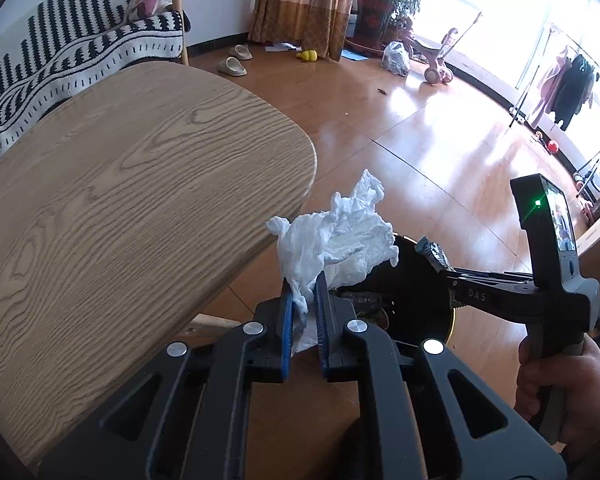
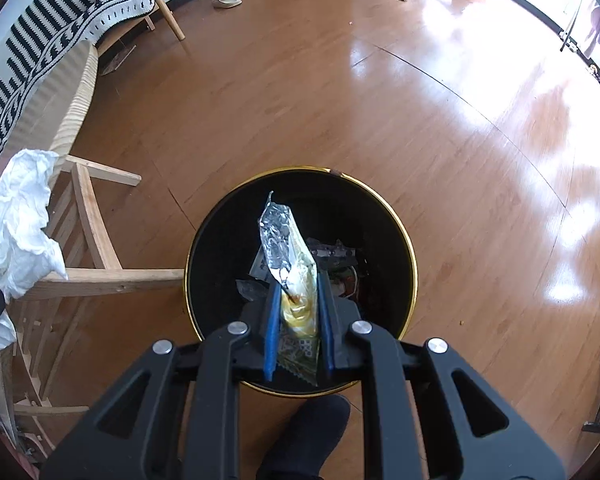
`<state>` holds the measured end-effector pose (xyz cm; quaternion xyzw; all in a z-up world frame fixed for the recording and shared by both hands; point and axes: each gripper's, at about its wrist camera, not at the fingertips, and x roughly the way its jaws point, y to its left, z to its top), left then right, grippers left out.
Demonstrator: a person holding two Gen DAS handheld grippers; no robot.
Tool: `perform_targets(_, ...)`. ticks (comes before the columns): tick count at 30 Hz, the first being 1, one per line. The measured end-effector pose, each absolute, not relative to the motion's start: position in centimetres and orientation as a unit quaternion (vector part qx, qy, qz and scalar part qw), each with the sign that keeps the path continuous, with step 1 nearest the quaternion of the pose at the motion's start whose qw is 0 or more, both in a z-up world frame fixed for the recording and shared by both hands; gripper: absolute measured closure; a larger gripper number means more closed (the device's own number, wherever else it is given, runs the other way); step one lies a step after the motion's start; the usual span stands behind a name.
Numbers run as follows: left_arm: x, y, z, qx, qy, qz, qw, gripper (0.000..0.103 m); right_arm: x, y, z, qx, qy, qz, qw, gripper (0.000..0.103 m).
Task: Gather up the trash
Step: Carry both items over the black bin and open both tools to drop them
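Left gripper (image 1: pixel 305 300): pinching a crumpled white tissue (image 1: pixel 336 240) between its blue pads (image 1: pixel 286 320); most of the tissue billows out ahead of and above the fingertips.
Tissue position: in the air just past the rounded edge of the wooden counter (image 1: pixel 120 200), touching neither the counter nor the floor; in the right wrist view it shows at the far left (image 2: pixel 16 216), beside the counter's wooden legs.
Right gripper (image 2: pixel 298 292): pressed together on a snack wrapper (image 2: pixel 288 256), silver foil at the far end, yellow and clear toward the pads.
Wrapper position: sticks forward from between the fingers, hanging directly over the open mouth of the trash bin (image 2: pixel 404 240).
Trash bin: round, black inside with a gold rim, standing on the wooden floor (image 2: pixel 380 100) just beside the counter; some dark scraps lie at its bottom.
Right gripper from the left view: seen at the right (image 1: pixel 444 266), held by the person's hand (image 1: pixel 560 384), its foil tip over the bin (image 1: pixel 412 304).
Foot: a dark shoe (image 2: pixel 308 436) stands just behind the bin.
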<state>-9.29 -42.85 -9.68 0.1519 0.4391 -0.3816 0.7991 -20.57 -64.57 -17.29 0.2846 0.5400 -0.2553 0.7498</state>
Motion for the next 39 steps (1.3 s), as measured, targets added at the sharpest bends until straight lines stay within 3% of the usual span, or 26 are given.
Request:
perform_targets(3, -9.2, -43.4, -9.9, 0.155, 0.441, -0.383, 0.797, 0.094, -20.6, -65.0, -17.6, 0.288, 0.544, -0.254, 0.746, 0.084)
perform_targets(4, -9.3, -43.6, -10.0, 0.157, 0.442, -0.384, 0.796, 0.094, -20.7, -65.0, -17.7, 0.291, 0.545, -0.253, 0.745, 0.076)
perform_targets(5, -9.4, -43.7, -10.2, 0.159, 0.442, -0.385, 0.794, 0.094, -20.9, -65.1, -17.8, 0.295, 0.544, -0.253, 0.744, 0.055)
perform_targets(7, -9.4, -43.9, -10.4, 0.162, 0.443, -0.386, 0.793, 0.094, -21.1, -65.3, -17.5, 0.296, 0.535, -0.255, 0.749, 0.032)
perform_targets(21, -10.1, -47.9, -15.7, 0.16, 0.514, -0.421, 0.73, 0.094, -24.5, -67.7, -14.1, 0.336, 0.477, -0.31, 0.751, 0.025)
perform_targets(29, -11.5, -50.8, -17.0, 0.168, 0.51, -0.46, 0.707, 0.092, -26.4, -68.8, -11.5, 0.36, 0.43, -0.333, 0.758, 0.021)
perform_targets(31, -11.7, -51.4, -17.2, 0.171, 0.508, -0.464, 0.705, 0.077, -26.6, -68.8, -11.3, 0.362, 0.426, -0.335, 0.758, 0.02)
perform_targets(32, -11.6, -51.4, -17.3, 0.172, 0.509, -0.462, 0.706, 0.046, -26.7, -68.8, -11.2, 0.362, 0.426, -0.336, 0.758, 0.019)
perform_targets(33, -11.5, -51.3, -17.2, 0.168, 0.506, -0.462, 0.708, 0.025, -26.7, -68.8, -11.0, 0.362, 0.425, -0.337, 0.758, 0.019)
perform_targets(39, -11.4, -50.0, -15.1, 0.184, 0.478, -0.462, 0.724, 0.019, -25.6, -67.5, -9.3, 0.352, 0.415, -0.342, 0.766, 0.018)
